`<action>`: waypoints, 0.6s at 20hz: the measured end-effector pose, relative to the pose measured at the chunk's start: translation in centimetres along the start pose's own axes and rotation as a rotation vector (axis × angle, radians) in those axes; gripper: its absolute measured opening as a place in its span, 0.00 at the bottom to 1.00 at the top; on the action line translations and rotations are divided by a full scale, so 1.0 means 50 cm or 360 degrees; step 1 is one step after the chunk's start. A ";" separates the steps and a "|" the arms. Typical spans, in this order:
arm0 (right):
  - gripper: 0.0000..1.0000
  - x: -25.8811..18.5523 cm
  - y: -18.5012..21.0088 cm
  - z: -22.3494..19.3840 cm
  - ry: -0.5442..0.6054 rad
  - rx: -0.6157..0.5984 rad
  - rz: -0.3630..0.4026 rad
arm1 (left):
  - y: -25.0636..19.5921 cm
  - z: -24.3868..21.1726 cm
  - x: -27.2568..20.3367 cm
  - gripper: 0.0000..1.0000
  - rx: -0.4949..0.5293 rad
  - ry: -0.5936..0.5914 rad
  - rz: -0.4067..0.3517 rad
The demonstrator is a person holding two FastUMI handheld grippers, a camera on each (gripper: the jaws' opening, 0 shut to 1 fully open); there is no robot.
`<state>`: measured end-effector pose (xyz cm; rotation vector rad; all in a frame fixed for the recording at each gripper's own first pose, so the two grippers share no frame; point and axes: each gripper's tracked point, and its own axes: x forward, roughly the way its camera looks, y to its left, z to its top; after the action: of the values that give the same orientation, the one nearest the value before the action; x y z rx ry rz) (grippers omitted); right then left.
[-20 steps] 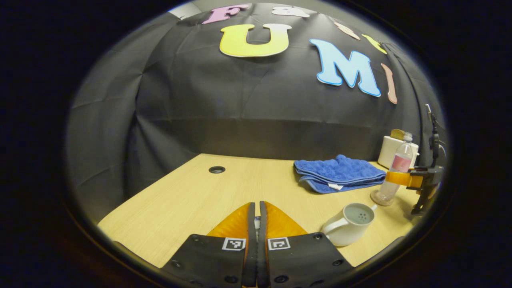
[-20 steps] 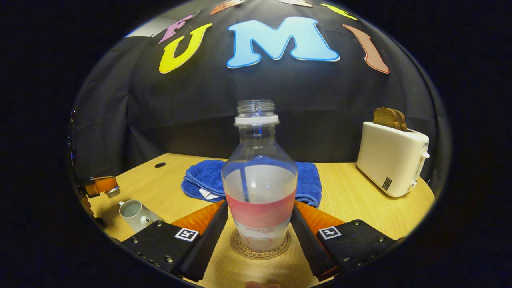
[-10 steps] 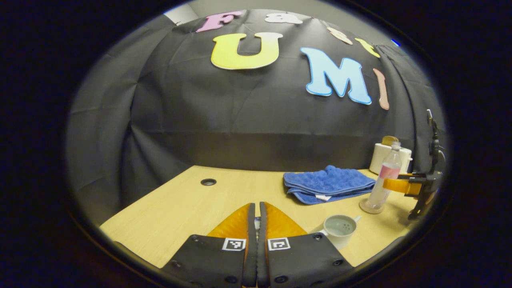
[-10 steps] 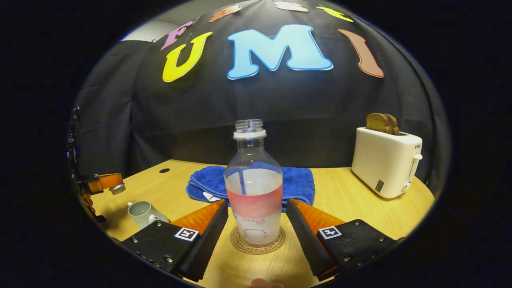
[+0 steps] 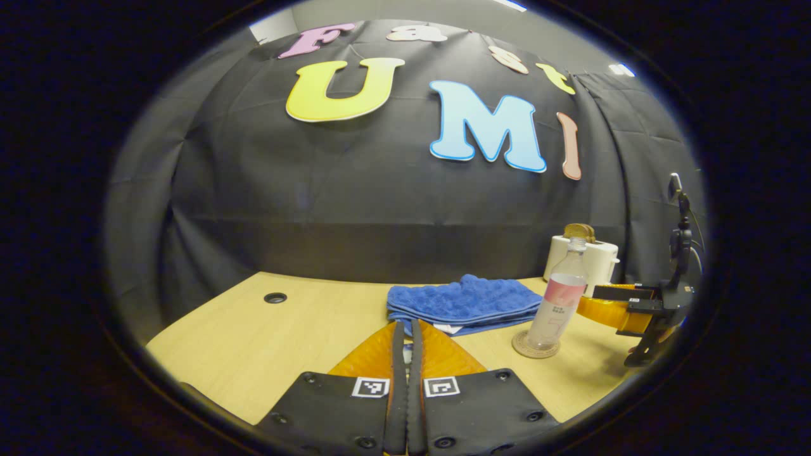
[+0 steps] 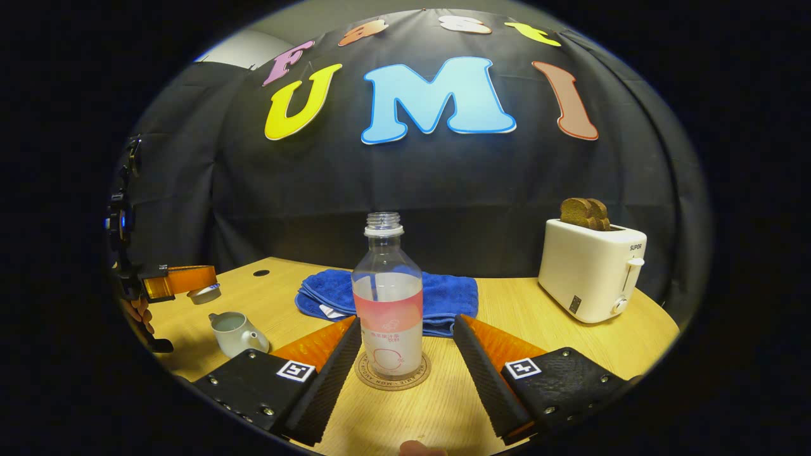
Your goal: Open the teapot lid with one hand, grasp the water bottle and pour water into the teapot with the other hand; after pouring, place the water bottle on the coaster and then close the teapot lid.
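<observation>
Booth with black cloth wall; light wood-grain counter [image 6: 557, 329] carrying all items.

Water bottle: the clear plastic water bottle with a pink label band [image 6: 388, 297], uncapped and partly filled, stands upright on the round brown printed coaster [image 6: 393, 378]. The right gripper [image 6: 405, 361] has its fingers spread wide, one on each side of the bottle and apart from it. In the left gripper view the same bottle [image 5: 557, 304] sits on the coaster [image 5: 535, 345] with the right gripper [image 5: 624, 304] just beside it. Judgement: bottle placement is complete and the grip released.

Teapot: the small white ceramic teapot with spout [image 6: 236, 332] stands on the counter at left in the right gripper view, its top open. The left gripper [image 6: 184, 280] hangs above and just behind it, with a small round white lid [image 6: 204, 294] at its fingertips. In its own view the left gripper [image 5: 405, 354] has fingers clenched close together; a small pale object sits between them, most likely the lid.

Also on the counter: folded blue terry towel [image 6: 437, 297]; white toaster [image 6: 589, 269] with brown bread slices [image 6: 586, 212].

Status: pouring appears done, bottle parked. Outstanding: the lid must be lowered and seated on the teapot.
</observation>
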<state>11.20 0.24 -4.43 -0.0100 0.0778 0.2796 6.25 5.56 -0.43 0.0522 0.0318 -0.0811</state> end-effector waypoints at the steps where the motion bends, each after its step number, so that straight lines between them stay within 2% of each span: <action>1: 0.94 -0.008 -0.008 0.000 -0.0007 0.0002 -0.0007 | -0.014 -0.007 0.003 0.07 0.0004 0.0008 -0.0015; 4: 0.93 -0.025 -0.027 0.003 -0.0026 0.0026 -0.0023 | -0.054 -0.021 0.009 0.07 0.0030 0.0029 -0.0063; 9: 0.93 -0.039 -0.046 0.013 -0.0050 0.0054 -0.0042 | -0.060 -0.051 0.026 0.06 0.0127 0.0080 -0.0023; 12: 0.93 -0.045 -0.048 0.024 -0.0072 0.0035 -0.0048 | -0.061 -0.068 0.032 0.07 0.0106 0.0110 -0.0028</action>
<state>9.79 -2.66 -3.06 0.0169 0.0355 0.2485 7.51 2.59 -4.05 0.1211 0.0986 -0.0980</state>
